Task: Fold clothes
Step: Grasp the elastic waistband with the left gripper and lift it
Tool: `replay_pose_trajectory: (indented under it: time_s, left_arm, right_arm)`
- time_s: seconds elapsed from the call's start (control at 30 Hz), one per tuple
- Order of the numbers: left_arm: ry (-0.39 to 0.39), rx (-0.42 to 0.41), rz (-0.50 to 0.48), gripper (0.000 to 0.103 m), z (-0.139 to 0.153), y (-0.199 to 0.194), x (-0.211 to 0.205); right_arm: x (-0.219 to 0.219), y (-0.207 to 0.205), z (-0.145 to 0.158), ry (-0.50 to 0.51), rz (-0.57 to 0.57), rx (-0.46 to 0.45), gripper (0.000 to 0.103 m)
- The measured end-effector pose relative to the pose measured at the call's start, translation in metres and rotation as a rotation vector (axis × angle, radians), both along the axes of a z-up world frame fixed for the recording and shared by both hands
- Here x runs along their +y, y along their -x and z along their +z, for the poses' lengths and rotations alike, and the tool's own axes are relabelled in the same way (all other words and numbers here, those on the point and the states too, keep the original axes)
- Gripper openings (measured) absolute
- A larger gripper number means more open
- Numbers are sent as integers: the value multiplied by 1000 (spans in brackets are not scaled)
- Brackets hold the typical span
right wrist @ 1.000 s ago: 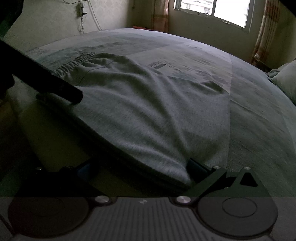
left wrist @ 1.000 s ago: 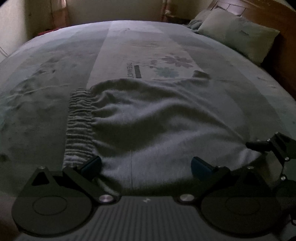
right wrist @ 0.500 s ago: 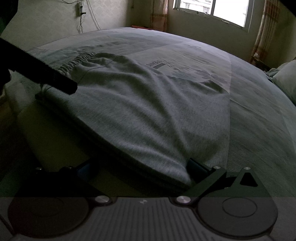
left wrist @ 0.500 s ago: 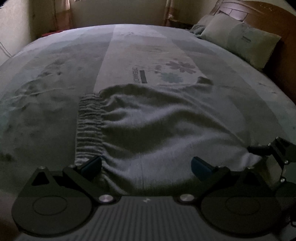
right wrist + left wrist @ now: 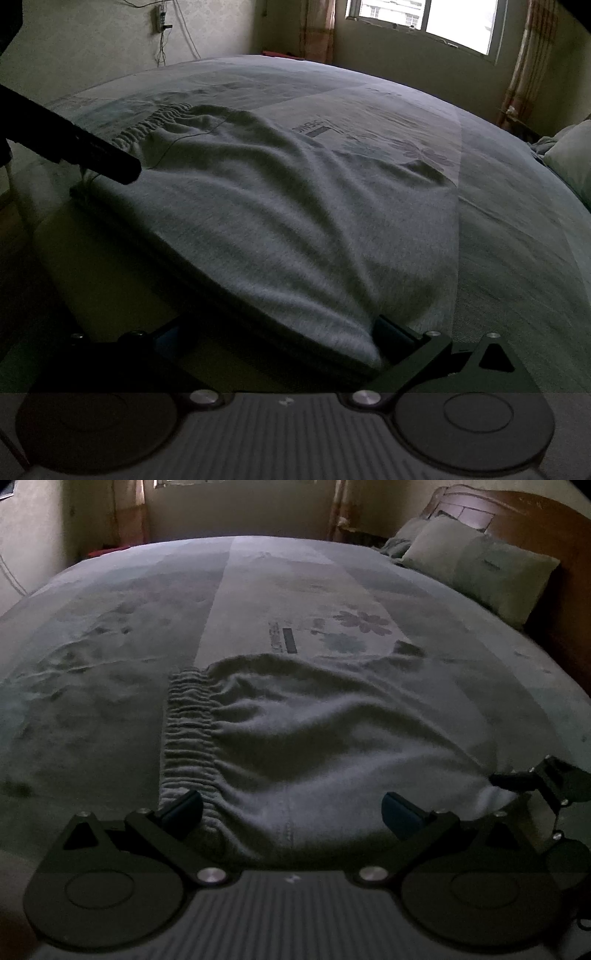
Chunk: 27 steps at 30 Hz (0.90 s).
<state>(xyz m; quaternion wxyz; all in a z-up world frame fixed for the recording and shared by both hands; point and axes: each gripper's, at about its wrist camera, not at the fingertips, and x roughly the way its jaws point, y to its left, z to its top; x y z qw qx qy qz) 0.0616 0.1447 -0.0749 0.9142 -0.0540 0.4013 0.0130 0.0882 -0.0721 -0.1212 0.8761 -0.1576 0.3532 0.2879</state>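
Grey garment (image 5: pixel 325 738), elastic waistband (image 5: pixel 188 734): spread on the bed (image 5: pixel 110 635) at its near edge. Left claw (image 5: pixel 291 810): jaws wide apart, straddling the near hem by the waistband. Right claw (image 5: pixel 273 339): jaws wide apart around the hem's other end, nothing pinched.

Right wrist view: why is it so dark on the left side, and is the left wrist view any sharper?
Right wrist view: the window is blown out, so the near-left area below the grey garment falls into shadow. Left wrist view: evenly dim, soft and grainy, the bed bulging from fisheye distortion; not sharper.
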Motion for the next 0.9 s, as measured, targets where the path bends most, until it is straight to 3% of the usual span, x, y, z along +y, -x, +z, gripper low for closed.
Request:
replay_pose_trajectory:
  time_s: [0.13, 0.57, 0.9]
  left_arm:
    - [44, -41, 22, 102, 4, 5, 15]
    - [360, -64, 192, 102, -25, 5, 90]
    - [450, -29, 178, 102, -47, -7, 98]
  right_arm:
    - [0, 1, 0, 0, 0, -1, 103]
    - [1, 0, 0, -2, 3, -3, 103]
    - [2, 1, -1, -6, 7, -3, 103]
